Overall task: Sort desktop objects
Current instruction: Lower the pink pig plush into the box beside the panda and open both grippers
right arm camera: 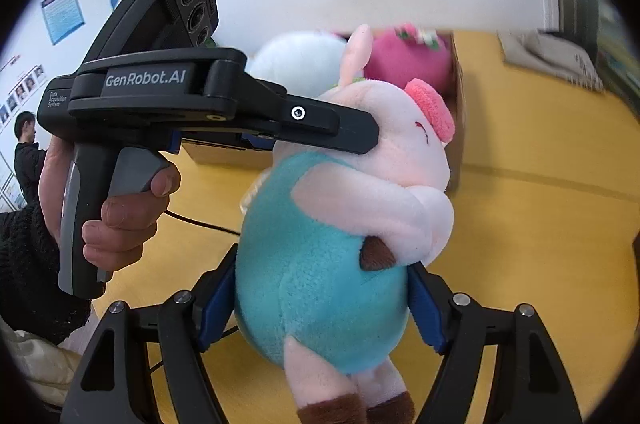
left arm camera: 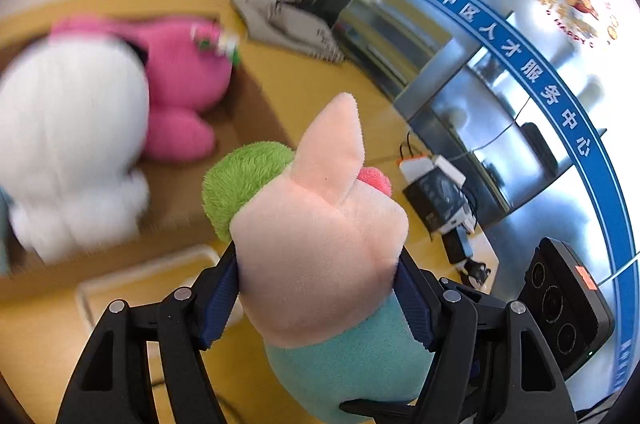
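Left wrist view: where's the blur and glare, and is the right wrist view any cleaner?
Left wrist view: the white plush and pink plush are motion-smeared, the pig plush stays sharp, and the glass partition glares. Right wrist view: the pig is crisp, the cardboard box soft, with fisheye bending and black corners in both.

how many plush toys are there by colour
pink pig plush in teal overalls: 1
white plush: 1
magenta plush: 1
total: 3

plush pig (left arm camera: pixel 320 244) blocking ahead, table (right arm camera: pixel 520 224) open right
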Demonstrator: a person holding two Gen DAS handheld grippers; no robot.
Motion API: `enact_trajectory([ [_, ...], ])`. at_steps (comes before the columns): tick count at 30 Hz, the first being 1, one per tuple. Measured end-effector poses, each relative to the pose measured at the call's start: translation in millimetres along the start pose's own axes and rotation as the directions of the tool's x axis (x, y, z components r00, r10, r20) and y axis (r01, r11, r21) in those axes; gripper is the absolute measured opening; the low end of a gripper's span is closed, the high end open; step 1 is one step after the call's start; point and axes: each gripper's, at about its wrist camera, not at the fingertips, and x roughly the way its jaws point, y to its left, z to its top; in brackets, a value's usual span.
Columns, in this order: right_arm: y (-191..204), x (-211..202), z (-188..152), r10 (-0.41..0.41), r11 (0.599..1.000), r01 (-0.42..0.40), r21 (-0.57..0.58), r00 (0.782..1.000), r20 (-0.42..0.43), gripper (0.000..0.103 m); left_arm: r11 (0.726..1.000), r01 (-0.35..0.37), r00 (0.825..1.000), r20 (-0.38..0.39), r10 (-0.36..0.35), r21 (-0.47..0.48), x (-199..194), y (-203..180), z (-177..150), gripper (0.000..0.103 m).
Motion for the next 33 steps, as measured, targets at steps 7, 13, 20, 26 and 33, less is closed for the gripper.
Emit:
enact_trajectory([
  [7,-20,16,96,0.011,0.995,0.001,-0.096,0.992,0.126,0.075,0.996,-0.071,0.992,0.11,0.064,0.055,-9,25,96,0.076],
  [13,-70,81,127,0.044,0.997,-0.038,-0.073,0.996,0.083,0.075,0.992,-0.123,0.992,-0.001,0.123,0.008,56,76,133,0.076],
  [20,-96,117,100,0.005,1.0,-0.004,0.016,0.999,-0.043,0.076,0.976,-0.188,0.981,-0.034,0.193,0.113,102,74,113,0.081],
  [26,-92,94,109,-0.061,0.998,0.059,-0.037,0.996,-0.058,0.074,0.976,-0.179,0.982,-0.035,0.185,0.122,105,76,110,0.082],
  [33,-98,120,114,-0.144,0.989,0.146,0.01,0.985,-0.099,0.049,0.954,-0.232,0.968,-0.046,0.245,0.187,110,72,99,0.083],
])
